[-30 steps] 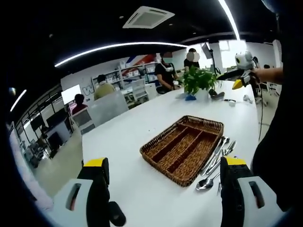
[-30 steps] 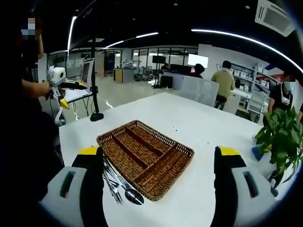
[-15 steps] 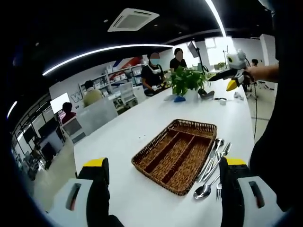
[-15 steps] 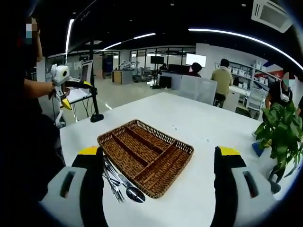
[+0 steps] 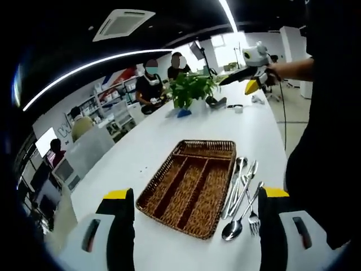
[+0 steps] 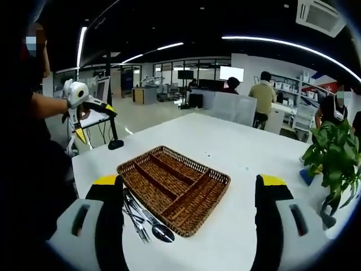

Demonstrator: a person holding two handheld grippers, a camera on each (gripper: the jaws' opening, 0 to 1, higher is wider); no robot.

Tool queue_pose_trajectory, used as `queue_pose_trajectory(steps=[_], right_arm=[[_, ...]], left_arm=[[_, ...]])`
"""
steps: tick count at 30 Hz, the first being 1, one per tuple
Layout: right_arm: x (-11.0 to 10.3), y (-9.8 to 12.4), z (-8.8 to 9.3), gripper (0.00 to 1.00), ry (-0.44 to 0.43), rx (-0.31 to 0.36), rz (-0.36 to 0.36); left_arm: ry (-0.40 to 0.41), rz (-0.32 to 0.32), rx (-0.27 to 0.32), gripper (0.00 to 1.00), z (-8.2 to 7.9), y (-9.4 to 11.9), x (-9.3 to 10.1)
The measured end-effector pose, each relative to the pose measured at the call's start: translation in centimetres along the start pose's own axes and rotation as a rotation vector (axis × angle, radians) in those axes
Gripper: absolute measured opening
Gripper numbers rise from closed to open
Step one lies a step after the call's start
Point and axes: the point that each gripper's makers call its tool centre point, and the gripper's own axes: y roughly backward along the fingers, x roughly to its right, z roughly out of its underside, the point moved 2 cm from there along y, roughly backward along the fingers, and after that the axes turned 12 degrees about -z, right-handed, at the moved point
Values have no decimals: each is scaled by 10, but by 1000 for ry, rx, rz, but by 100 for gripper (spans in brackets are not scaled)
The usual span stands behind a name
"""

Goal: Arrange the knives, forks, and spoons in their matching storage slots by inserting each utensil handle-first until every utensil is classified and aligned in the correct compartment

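An open office with ceiling strip lights surrounds a long white table [image 5: 169,141]. The wicker tray [image 5: 189,186] lies on it, its compartments bare, and the cutlery [image 5: 242,195] lies in a loose bunch just beside the tray's long edge. Since a second ago the left gripper [image 5: 194,217] has tipped down toward the tray, which now sits more squarely ahead of it; the right gripper [image 6: 189,197] has barely shifted. Both sets of jaws stand wide with nothing in them. Sorting has not begun; probably the left gripper is lining up a first pick.
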Motion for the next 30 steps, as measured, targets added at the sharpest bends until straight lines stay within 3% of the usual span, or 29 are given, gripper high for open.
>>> queue_pose_trajectory(steps=[2,7,17,21,24,26,30], right_arm=[[-1,1,1,100,-1,-1,0],[-2,5,2,100,-12,6,4],[0,11,3,100,-20,13,19],[1,11,5,100,-24,12,19],[0,11,6,100,-31,13,15],[0,11,7,100,-35,13,15],[1,13,8,100,-36,12,16]], left_arm=[[-64,13,-24,89,6,-7,3],[-96,73,-74,85,25,-25,15],[-226,172,-127,75,44,-38,35],[-238,188,-145,73,53,-44,41],[-256,255,-184,63,63,-47,52],[-270,259,-179,63,65,-53,56],[-310,324,-214,50,76,-57,69]])
